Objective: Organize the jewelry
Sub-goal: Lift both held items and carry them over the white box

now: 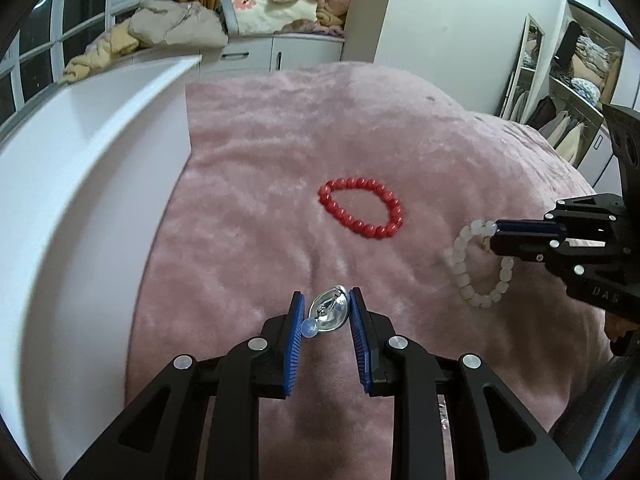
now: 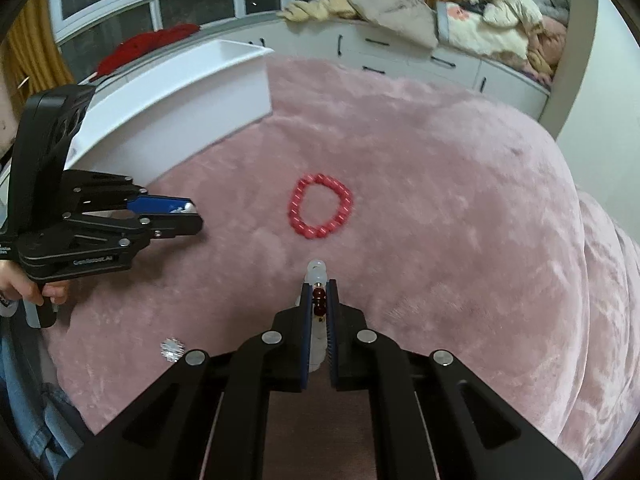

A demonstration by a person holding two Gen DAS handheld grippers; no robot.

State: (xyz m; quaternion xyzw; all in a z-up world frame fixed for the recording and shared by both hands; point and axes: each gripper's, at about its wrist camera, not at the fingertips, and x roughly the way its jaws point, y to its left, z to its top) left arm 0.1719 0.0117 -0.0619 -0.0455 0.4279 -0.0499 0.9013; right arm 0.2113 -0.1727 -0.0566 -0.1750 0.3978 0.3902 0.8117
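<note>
My left gripper is shut on a silver bangle with a pale blue bead, held above the pink plush blanket. It also shows in the right wrist view. My right gripper is shut on a pale white bead bracelet with dark red beads; in the left wrist view the bracelet hangs from the right gripper. A red bead bracelet lies flat on the blanket between both grippers.
A white box stands open at the left on the blanket. A small sparkly silver piece lies near the blanket's front left edge. Piled clothes, white cabinets and windows are behind.
</note>
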